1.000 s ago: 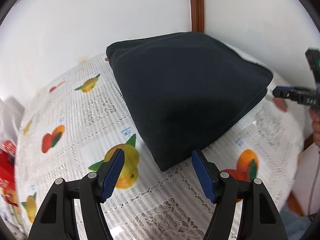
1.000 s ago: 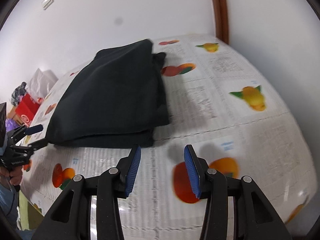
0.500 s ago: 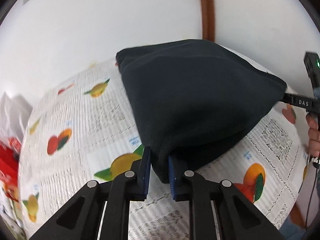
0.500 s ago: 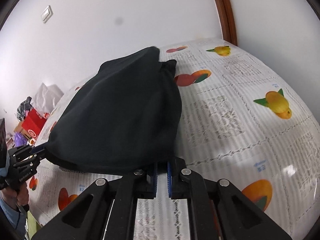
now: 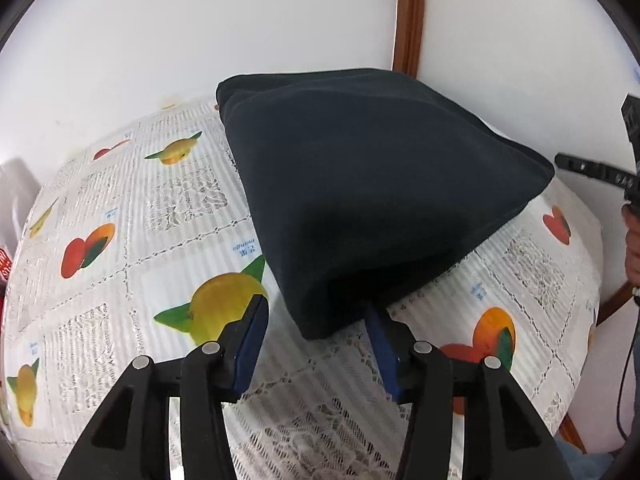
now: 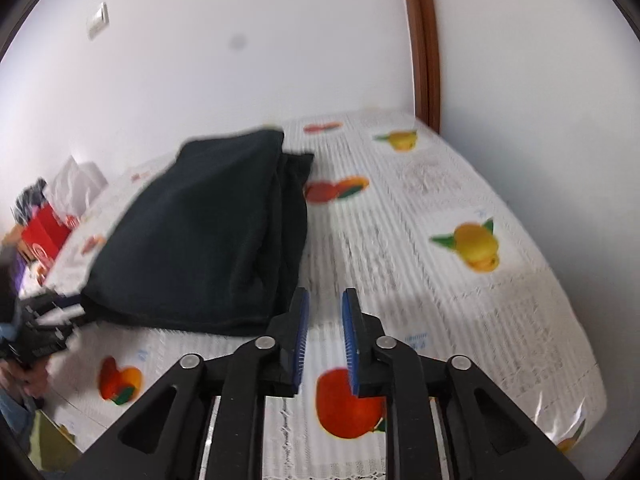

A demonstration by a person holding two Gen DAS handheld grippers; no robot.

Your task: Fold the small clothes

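cloth (image 5: 372, 184): dark, folded, lying on the worktop (image 5: 168, 208) toward its far corner
left tool (image 5: 316, 316): spread wide around the cloth's near corner
right tool (image 6: 324, 320): parted, holding nothing, beside the cloth

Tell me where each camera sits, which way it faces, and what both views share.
Left wrist: on the left gripper, looking along its open fingers at the near corner of the folded dark garment on the fruit-print tablecloth; the right gripper and its holding hand show at the right edge.
Right wrist: on the right gripper, jaws apart beside the garment; the blurred left gripper shows at the left edge.
Shared: garment, tablecloth, brown door frame.
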